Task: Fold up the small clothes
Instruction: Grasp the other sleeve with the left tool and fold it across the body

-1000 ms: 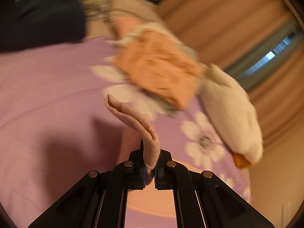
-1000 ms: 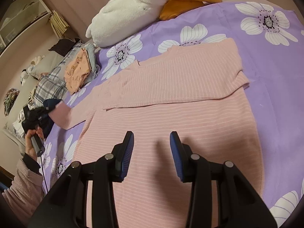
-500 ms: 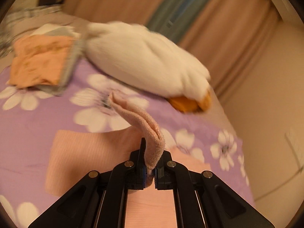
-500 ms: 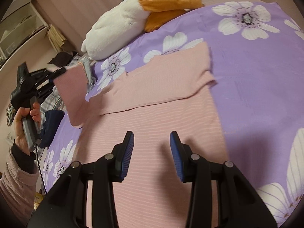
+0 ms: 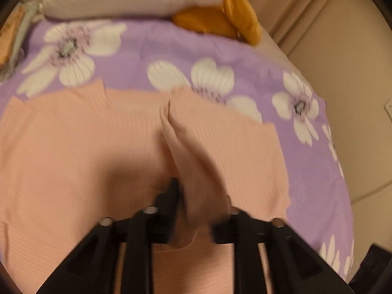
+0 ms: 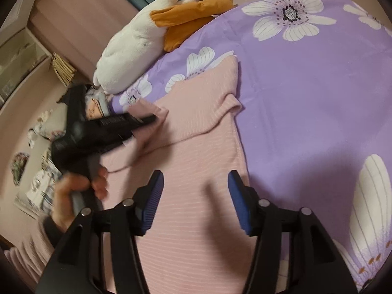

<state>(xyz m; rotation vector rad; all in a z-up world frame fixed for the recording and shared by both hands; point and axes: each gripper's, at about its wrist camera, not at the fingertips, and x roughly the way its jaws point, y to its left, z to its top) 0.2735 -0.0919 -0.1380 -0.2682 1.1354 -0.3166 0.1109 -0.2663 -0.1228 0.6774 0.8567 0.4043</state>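
A pink ribbed top (image 5: 73, 147) lies flat on the purple flowered bed sheet (image 5: 147, 49). Its near sleeve (image 5: 186, 152) is folded over the body and runs up between the fingers of my left gripper (image 5: 196, 210). Those jaws are opening, and the pads stand clear of the cloth. In the right wrist view a hand (image 6: 78, 191) holds the left gripper (image 6: 149, 120) low over the top's (image 6: 196, 147) shoulder area. My right gripper (image 6: 196, 196), with blue pads (image 6: 152, 196), hovers over the lower body of the top. Its jaws are opening with nothing between them.
A white plush toy with orange parts (image 6: 132, 49) lies along the far side of the bed. A stack of folded clothes (image 6: 95, 103) sits beyond the left gripper, with shelves (image 6: 24, 56) behind it. Bare purple sheet (image 6: 306, 98) stretches to the right.
The left gripper has swung across with the sleeve, laid it over the top's body and parted its jaws from a tight grip. The right gripper's jaws have widened.
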